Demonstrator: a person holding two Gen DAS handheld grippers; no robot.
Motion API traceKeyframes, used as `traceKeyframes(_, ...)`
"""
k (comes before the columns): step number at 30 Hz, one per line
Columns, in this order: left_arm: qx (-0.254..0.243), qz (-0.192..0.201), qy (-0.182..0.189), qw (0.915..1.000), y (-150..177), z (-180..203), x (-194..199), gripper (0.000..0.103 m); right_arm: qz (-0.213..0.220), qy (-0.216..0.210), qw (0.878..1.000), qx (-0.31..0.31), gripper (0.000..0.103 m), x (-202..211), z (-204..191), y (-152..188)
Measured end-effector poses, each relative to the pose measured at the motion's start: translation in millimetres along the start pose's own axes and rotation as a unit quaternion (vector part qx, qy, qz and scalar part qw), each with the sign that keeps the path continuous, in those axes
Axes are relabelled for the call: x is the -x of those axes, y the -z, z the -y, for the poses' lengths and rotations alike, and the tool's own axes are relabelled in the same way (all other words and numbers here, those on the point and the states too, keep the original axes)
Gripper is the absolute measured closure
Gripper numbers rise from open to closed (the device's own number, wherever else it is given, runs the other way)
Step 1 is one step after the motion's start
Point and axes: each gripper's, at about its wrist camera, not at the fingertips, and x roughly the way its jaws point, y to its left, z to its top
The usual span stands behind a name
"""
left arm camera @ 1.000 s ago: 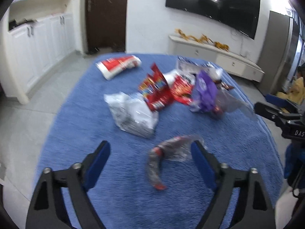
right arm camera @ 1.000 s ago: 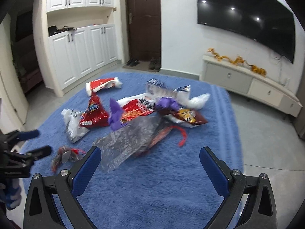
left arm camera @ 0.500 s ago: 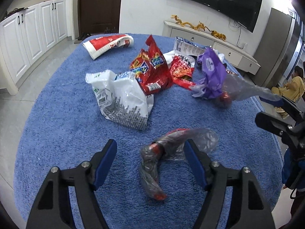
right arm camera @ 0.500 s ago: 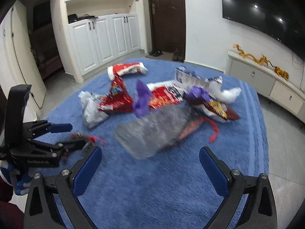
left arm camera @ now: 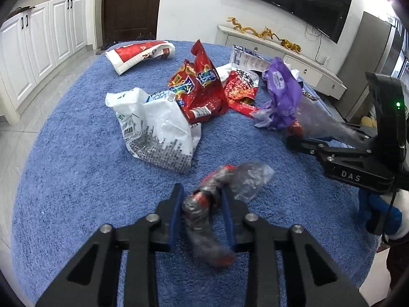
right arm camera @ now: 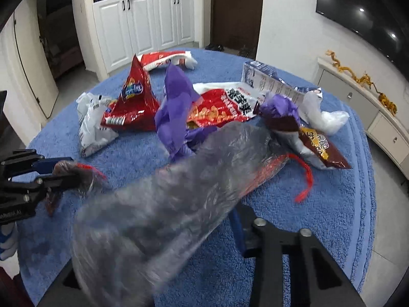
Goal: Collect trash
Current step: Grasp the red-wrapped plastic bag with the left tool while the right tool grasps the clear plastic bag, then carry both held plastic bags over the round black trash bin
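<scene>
Pinching a crumpled clear wrapper with red print (left arm camera: 204, 215) at lower centre of its own view, the left gripper (left arm camera: 202, 212) has just closed until both blue pads touch it on the blue rug (left arm camera: 76, 179). The right gripper (right arm camera: 179, 230), jaws also just narrowed, grips a large clear plastic bag (right arm camera: 179, 199); its contents are too blurred to tell. Red snack bags (left arm camera: 196, 89) and a purple bag (left arm camera: 281, 94) lie behind.
</scene>
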Motion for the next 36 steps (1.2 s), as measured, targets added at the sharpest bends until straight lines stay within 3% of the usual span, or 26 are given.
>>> traceKeyframes(6,-0.009,0.010,0.013,0.9998,4.7,11.9,13.3,0.082,-0.020,-0.026,0.999,-0.008,0.090,23.7,7.8,15.6)
traceKeyframes(14,-0.023,0.029,0.026,0.9990,12.4,28.2,35.0,0.084,-0.016,-0.027,0.999,-0.022,0.092,81.6,9.5,47.7)
traceKeyframes(21,-0.033,0.046,0.044,0.9974,13.7,43.0,58.8,0.084,0.016,-0.013,1.000,-0.021,0.093,131.9,-4.3,58.7)
traceKeyframes(28,-0.079,0.065,0.067,0.9925,-2.0,82.2,72.1,0.084,0.033,0.031,0.999,-0.018,0.093,170.6,0.3,69.5)
traceKeyframes(36,-0.132,0.036,0.116,0.9838,-23.5,165.7,42.3,0.085,-0.026,0.111,0.993,-0.002,0.093,201.9,40.9,100.3)
